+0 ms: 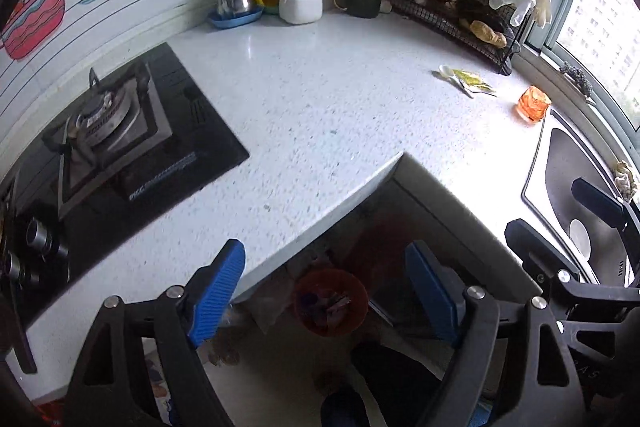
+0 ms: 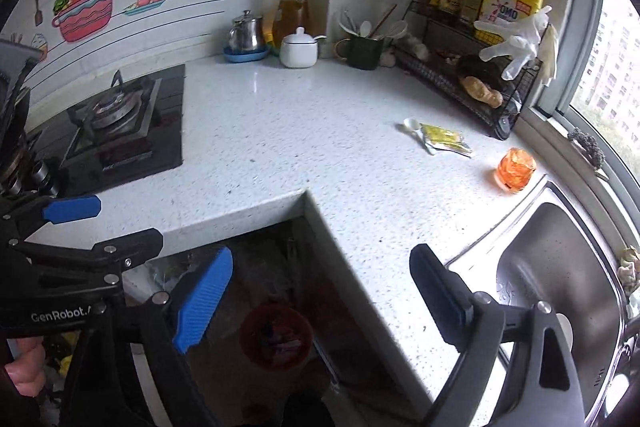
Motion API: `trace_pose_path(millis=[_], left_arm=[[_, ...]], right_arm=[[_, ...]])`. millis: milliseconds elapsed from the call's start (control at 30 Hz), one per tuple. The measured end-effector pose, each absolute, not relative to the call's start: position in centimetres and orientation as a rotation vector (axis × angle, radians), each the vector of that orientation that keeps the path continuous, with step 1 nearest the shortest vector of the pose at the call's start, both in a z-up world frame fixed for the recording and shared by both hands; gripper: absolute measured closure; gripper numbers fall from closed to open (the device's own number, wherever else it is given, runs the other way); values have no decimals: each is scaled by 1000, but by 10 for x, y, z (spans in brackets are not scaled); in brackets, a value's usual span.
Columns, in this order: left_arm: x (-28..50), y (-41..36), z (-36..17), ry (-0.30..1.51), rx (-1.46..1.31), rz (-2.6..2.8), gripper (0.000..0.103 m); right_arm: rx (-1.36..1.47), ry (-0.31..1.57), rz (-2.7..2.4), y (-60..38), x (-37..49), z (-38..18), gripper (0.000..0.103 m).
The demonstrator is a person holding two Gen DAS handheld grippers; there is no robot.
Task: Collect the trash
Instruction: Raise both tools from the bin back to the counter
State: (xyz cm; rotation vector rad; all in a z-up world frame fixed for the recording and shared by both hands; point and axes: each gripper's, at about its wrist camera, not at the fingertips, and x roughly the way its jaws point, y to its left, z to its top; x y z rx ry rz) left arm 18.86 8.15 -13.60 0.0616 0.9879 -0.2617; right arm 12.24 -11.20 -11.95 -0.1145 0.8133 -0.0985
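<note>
A yellow sachet [image 1: 476, 83] [image 2: 446, 139] lies on the white counter [image 1: 320, 99] [image 2: 300, 131] beside a white plastic spoon [image 1: 448, 71] [image 2: 414, 126]. An orange crumpled wrapper [image 1: 533, 104] [image 2: 516, 169] sits near the sink corner. On the floor below the counter's inner corner stands a red bin [image 1: 330, 301] [image 2: 276, 335] with scraps inside. My left gripper [image 1: 324, 279] [image 2: 104, 227] is open and empty above the bin. My right gripper [image 2: 320, 287] [image 1: 560, 219] is open and empty too, over the counter edge next to the sink.
A gas hob [image 1: 120, 147] [image 2: 120, 123] fills the left. The steel sink [image 1: 568, 163] [image 2: 560, 247] is at the right below the window. A wire rack [image 1: 452, 11] [image 2: 460, 83] with bottles and gloves, a white pot [image 1: 300, 5], a kettle and a utensil mug line the back.
</note>
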Motion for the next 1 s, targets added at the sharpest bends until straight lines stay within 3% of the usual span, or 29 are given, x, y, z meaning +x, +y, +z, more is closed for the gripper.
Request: trace_pose_path(millis=[633,1000], left_arm=[[336,-87,-119,999,191,-489,22],[383,-207,-145,1032,294,-606,22]], right_arm=[[21,805,-340,-252,208,-95,13],[105,858,-467,-341,237,-103,13]])
